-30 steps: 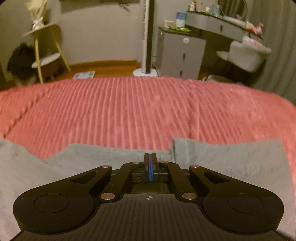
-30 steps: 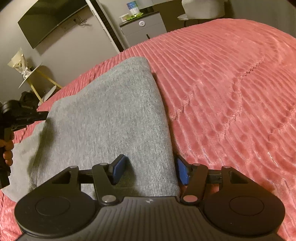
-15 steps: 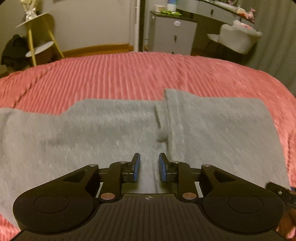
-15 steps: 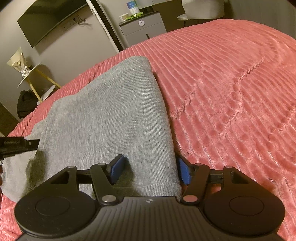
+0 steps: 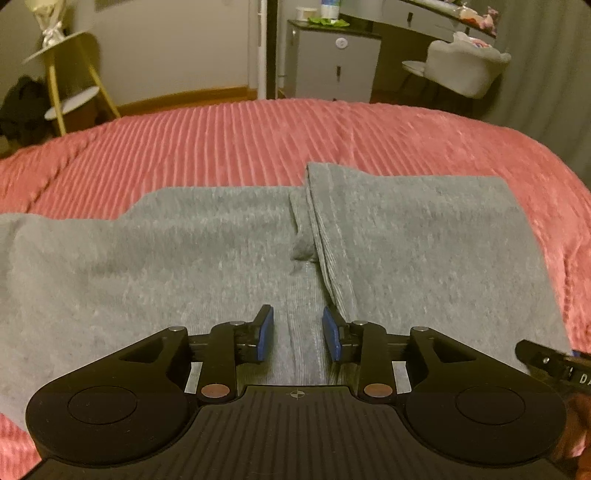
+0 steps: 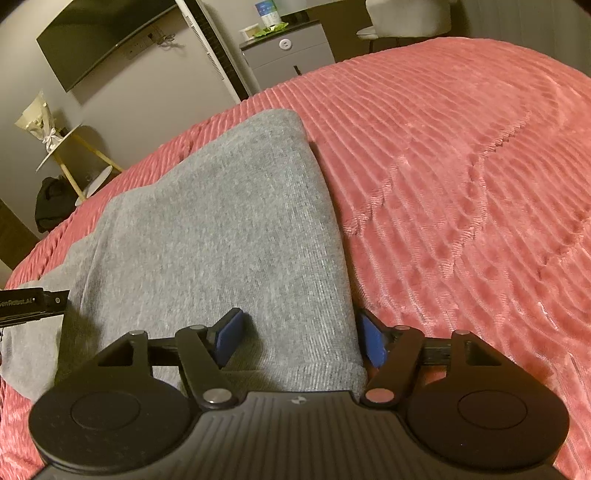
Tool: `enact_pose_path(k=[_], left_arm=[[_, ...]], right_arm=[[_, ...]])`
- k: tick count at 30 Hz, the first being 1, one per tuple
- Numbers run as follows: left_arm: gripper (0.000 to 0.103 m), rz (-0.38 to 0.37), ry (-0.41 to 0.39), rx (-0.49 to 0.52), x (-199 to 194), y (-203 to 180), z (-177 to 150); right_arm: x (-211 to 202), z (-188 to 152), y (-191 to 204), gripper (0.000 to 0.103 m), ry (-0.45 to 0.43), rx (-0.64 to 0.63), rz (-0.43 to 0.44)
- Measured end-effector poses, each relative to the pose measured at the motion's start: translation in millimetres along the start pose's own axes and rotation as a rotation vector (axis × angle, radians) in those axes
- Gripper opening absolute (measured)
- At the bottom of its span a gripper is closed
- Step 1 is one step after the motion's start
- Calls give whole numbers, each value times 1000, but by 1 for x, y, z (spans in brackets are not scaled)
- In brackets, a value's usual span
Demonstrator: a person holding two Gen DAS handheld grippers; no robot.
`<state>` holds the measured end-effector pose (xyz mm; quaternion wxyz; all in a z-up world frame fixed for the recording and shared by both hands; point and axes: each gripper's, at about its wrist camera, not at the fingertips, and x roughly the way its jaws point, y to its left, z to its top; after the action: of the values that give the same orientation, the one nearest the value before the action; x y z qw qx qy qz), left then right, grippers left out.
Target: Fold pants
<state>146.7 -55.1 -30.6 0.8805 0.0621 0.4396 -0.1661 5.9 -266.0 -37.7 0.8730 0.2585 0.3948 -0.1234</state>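
Grey pants (image 5: 184,266) lie flat on a red ribbed bedspread (image 5: 240,147). A folded-over layer (image 5: 424,240) covers their right part, with its edge running down the middle. My left gripper (image 5: 297,334) is open just above the pants near that edge, holding nothing. In the right wrist view the pants (image 6: 229,229) stretch away from me. My right gripper (image 6: 299,339) is open and straddles the near right corner of the folded layer, one pad on the cloth and one beside its edge. The right gripper's tip (image 5: 546,360) shows in the left view.
The bedspread (image 6: 461,184) extends wide to the right of the pants. Beyond the bed stand a grey cabinet (image 5: 332,70), a white chair (image 5: 465,66) and a yellow side table (image 5: 62,77). A wall TV (image 6: 103,33) hangs at the back.
My left gripper opened from shut and pulled back, so more of the pants shows in its view. The right gripper stayed open at the corner.
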Motion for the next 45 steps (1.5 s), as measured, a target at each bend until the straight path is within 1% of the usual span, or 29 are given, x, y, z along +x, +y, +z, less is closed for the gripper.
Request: enact_pose_path(k=[5,10,21,29,30,32,33,34,36,39,42,45], left_arm=[[35,41,-14,38,-4,-9,-1],[39,83,-33,91,-9,-17,-3],[43,109,-54,130,-19,-24,-4],[45,96,-58,133,-24,-26,-6],[45,87,-57,127,-25,-25,-6],[48,38,-67,76,-30,-19,-4],[55,10,-67,42,-32,-15,-2],[58,-16,-61,7,-32,-10,-1],[58,-58,-32,-49,-27,-2,0],[58,-98,41,-102,-12,6,-2],[58,-143,110,-116,5,5,-9],[60,-164,129,-124,16,3,-12]], right_arm=[[0,0,-1,68,1,1,4],[0,0,-1,68,1,1,5],[0,0,-1,68,1,0,5],[0,0,-1,69,1,0,6],[0,0,-1,69,1,0,6],[0,0,-1,69,1,0,6],[0,0,-1,69,1,0,6],[0,0,-1,69,1,1,7],[0,0,-1,70,1,0,6],[0,0,1,72,5,-11,7],[1,-1,2,73,6,-17,6],[1,-1,2,73,6,-17,6]])
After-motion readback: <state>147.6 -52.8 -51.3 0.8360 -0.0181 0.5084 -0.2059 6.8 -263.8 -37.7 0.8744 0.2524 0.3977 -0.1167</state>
